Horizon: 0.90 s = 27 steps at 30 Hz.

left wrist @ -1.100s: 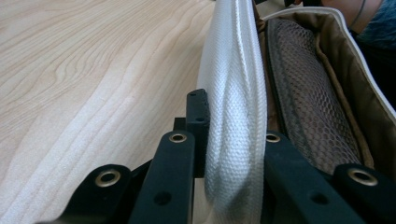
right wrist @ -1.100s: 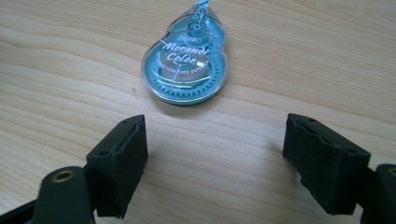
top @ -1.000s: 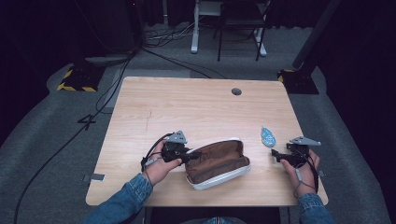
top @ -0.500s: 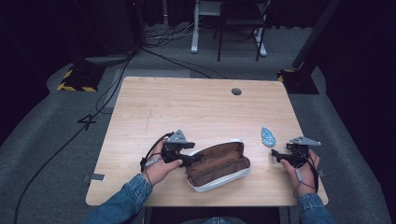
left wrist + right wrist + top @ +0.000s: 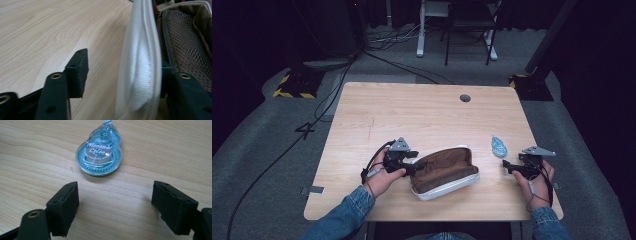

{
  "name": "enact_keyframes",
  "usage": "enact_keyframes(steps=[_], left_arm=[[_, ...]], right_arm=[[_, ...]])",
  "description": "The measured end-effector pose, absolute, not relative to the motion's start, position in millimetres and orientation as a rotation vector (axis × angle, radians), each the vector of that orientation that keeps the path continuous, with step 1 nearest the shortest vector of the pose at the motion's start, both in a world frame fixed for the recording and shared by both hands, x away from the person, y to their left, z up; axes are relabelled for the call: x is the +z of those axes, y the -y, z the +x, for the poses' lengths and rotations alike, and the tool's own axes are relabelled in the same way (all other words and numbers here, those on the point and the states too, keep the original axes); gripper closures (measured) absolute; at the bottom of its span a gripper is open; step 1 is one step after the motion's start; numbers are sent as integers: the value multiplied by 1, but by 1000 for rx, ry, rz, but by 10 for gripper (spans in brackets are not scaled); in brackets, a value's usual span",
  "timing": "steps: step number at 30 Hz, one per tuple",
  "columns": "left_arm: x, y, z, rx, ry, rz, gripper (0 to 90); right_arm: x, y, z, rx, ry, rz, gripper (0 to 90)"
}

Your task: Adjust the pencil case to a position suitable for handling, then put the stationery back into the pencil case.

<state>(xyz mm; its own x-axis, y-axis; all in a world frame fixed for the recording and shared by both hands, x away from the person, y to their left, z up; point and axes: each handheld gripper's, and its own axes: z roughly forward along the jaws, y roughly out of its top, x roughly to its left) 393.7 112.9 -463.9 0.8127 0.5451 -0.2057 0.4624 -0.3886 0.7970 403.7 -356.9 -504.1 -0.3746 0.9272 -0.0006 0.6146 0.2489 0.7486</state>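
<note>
An unzipped pencil case [image 5: 444,171], white outside and brown with a mesh pocket inside, lies near the table's front edge. My left gripper [image 5: 413,167] is at its left end. In the left gripper view, the left gripper [image 5: 122,72] stands open astride the case's white wall [image 5: 141,62]: one jaw inside against the wall, the other outside with a gap. A teal correction tape dispenser [image 5: 498,146] lies flat to the right of the case. My right gripper [image 5: 507,168] rests just in front of it, open, and the dispenser [image 5: 100,155] lies beyond the right gripper [image 5: 125,202] fingertips.
The wooden table [image 5: 422,115] has a round cable hole [image 5: 465,98] near its far edge. Behind it, on the grey floor, are cables, a chair base and black stands.
</note>
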Motion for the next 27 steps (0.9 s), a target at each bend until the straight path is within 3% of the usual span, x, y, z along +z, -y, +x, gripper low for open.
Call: enact_keyframes(steps=[13, 27], left_arm=[[-456, -114, 389, 122, -721, 2027, 272], [-426, -140, 367, 206, -686, 1998, 224]], right_arm=[[-504, 357, 404, 935, -2080, 1402, 221], [-504, 357, 404, 937, -2089, 1398, 220]])
